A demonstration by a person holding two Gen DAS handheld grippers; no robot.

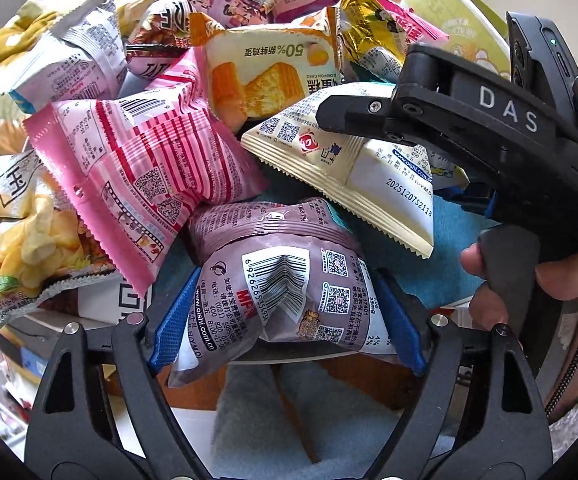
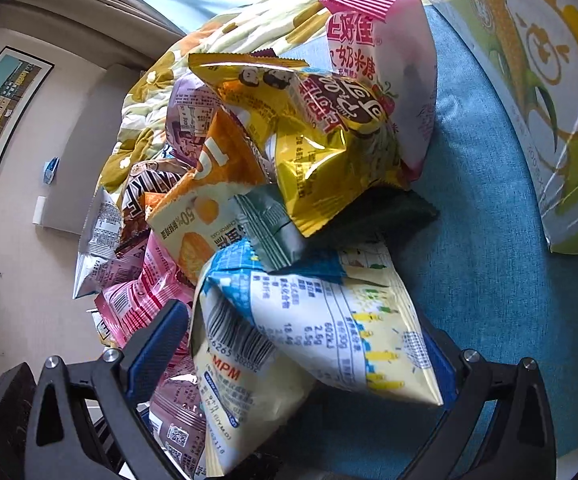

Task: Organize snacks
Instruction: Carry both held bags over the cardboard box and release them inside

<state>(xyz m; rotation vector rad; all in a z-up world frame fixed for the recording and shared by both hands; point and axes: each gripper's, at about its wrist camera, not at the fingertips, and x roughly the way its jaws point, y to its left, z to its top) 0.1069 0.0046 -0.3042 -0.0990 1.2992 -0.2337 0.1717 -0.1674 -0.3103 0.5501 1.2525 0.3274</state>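
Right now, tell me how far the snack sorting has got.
Nothing looks sorted yet: the packets still lie in one heap on the blue cloth. In hand: the left gripper is shut on a purple packet, and the right gripper is shut on a cream packet. Left to do: the rest of the heap, including the pink packet and the gold packet.

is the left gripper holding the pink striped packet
No, the left gripper is clamped on the mauve snack packet, while the pink striped packet lies free in the pile beside it.
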